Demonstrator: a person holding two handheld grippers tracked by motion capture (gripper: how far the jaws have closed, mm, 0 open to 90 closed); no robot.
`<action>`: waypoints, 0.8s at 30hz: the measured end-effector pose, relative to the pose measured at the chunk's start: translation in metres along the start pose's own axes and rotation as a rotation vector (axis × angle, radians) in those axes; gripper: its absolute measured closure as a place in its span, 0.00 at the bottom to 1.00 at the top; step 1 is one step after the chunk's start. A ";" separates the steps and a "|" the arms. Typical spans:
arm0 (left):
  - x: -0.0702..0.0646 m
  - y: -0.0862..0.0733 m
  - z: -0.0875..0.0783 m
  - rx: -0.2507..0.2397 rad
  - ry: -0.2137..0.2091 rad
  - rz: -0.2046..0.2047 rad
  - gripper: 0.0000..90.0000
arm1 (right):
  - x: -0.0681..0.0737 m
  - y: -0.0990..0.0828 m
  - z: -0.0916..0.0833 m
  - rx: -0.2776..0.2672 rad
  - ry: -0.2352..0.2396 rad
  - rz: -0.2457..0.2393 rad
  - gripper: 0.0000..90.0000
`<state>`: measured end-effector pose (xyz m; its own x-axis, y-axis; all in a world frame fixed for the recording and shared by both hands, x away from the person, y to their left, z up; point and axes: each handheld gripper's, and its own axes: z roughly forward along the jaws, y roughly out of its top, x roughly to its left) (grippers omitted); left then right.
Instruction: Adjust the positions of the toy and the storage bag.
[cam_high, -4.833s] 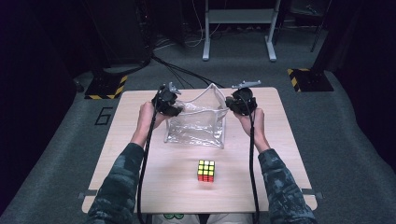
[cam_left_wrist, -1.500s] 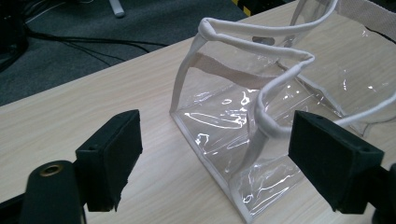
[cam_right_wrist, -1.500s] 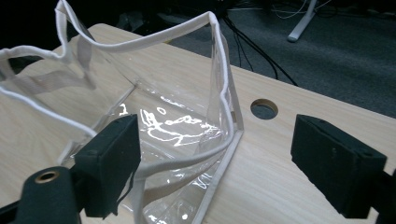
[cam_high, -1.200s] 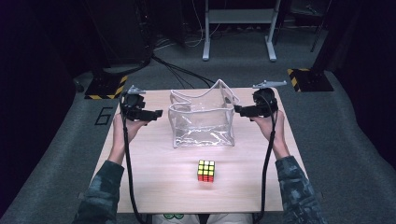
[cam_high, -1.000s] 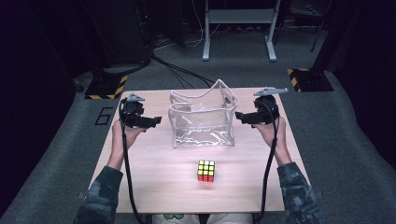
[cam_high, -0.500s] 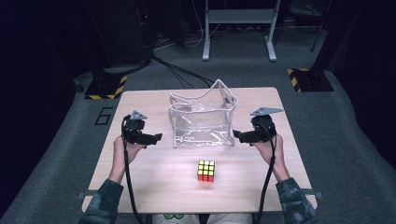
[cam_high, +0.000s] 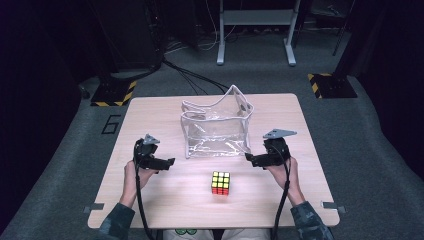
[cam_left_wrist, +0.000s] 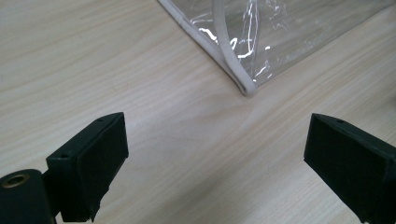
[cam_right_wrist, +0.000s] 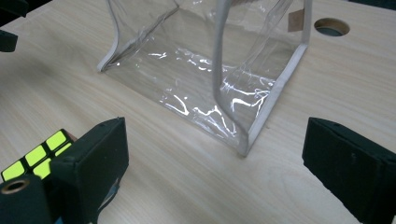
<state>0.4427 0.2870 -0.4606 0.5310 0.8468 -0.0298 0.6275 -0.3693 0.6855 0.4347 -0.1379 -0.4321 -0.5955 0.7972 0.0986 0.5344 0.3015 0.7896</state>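
Observation:
A clear plastic bag (cam_high: 216, 127) with white piping stands open-topped at the table's middle. In front of it lies a colour cube (cam_high: 220, 182) with its yellow face up. My left gripper (cam_high: 169, 162) hovers low over the table to the bag's front left; its jaws have just been opening and stand open with nothing between them, and the bag's near corner (cam_left_wrist: 247, 86) lies ahead of them. My right gripper (cam_high: 248, 159) is at the bag's front right, open and empty, with the bag (cam_right_wrist: 219, 88) ahead and the cube (cam_right_wrist: 39, 156) behind its left jaw.
The wooden table (cam_high: 150, 112) has bare wood on both sides of the bag and along its front edge. A round hole (cam_right_wrist: 331, 26) in the tabletop lies beyond the bag. Dark floor, cables and yellow-black striped stand bases (cam_high: 112, 92) surround the table.
Both hands have left the bag's top, spread apart to its sides, then come down and toward the person. The bag stands alone; the cube has not moved.

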 end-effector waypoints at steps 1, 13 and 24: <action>0.000 -0.002 0.001 0.003 -0.001 0.001 0.07 | 0.001 -0.002 0.001 0.004 -0.001 0.000 0.07; 0.001 -0.034 0.015 0.029 0.000 -0.028 0.06 | 0.017 -0.024 0.011 0.006 0.038 -0.014 0.08; -0.004 -0.059 0.025 0.001 0.032 -0.020 0.05 | 0.031 -0.048 0.022 0.031 -0.004 -0.059 0.08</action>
<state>0.4178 0.2956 -0.5192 0.5000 0.8658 -0.0206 0.6386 -0.3526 0.6841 0.4040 -0.1164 -0.4804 -0.6242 0.7796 0.0502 0.5166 0.3637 0.7751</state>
